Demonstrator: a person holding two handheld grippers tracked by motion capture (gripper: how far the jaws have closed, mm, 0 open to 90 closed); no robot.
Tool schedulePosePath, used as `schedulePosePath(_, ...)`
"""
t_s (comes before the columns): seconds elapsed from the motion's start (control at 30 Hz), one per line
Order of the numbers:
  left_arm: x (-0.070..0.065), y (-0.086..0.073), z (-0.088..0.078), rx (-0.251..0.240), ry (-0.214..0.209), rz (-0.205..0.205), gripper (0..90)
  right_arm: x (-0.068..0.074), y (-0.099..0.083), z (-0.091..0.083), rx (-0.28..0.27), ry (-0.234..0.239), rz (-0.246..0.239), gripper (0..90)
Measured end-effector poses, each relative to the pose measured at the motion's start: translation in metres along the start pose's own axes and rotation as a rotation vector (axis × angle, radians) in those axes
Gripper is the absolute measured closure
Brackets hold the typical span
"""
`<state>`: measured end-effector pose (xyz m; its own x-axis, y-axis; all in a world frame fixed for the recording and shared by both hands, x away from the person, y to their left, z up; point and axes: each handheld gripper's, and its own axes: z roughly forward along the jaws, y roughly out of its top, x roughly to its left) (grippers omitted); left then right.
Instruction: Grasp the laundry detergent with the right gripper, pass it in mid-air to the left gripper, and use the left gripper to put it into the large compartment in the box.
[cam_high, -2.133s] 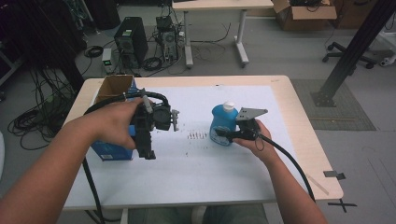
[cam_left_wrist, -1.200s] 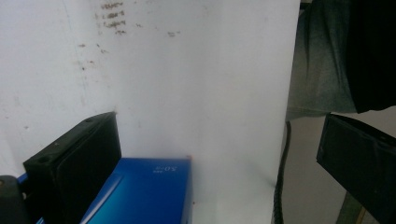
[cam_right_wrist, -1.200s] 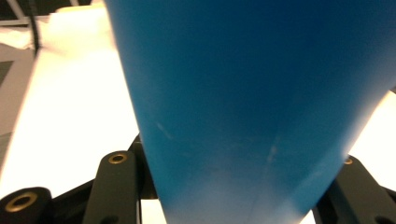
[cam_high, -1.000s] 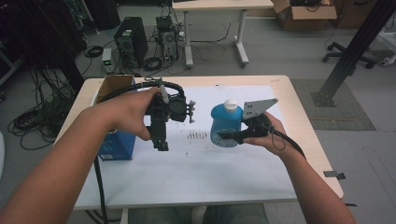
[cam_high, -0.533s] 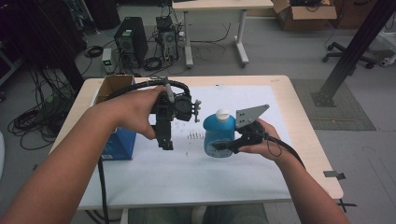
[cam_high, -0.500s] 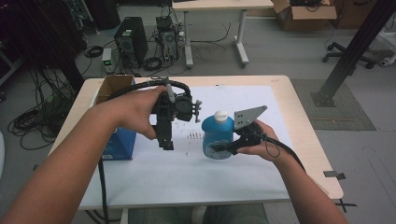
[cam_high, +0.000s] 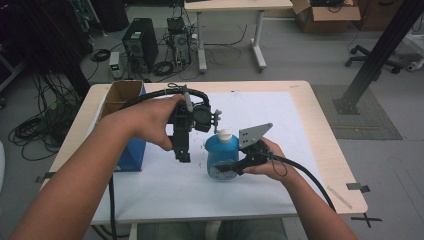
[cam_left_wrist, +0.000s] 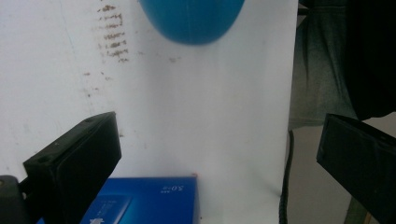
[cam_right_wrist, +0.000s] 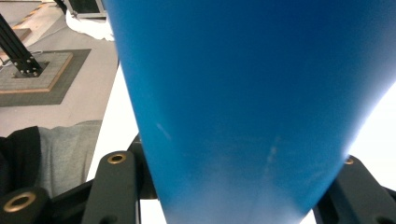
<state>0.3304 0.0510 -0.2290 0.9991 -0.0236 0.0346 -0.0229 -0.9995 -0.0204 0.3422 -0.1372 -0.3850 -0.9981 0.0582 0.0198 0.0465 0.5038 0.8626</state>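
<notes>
Right claw (cam_high: 226, 169) pinching the blue bottle (cam_high: 222, 156), upright over the white sheet on the bench (cam_high: 320, 135). Left claw (cam_high: 183, 156) spread wide, empty, pointing down beside the blue box (cam_high: 131, 155).

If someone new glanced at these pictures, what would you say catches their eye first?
Most likely the blue bottle with its white cap, standing near the middle of the white table with the right claw shut on its lower body. Just left of it, the left claw hangs open above the tabletop, pointing down. Next comes the blue box at the table's left edge.
</notes>
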Motion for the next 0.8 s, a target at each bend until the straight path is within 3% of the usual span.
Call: schedulePosePath(0.8, -0.006, 0.017, 0.019, -0.012, -0.031, 0.025, 0.2, 0.015, 0.007, 0.036, -0.017, -0.002, -0.027, 45.7)
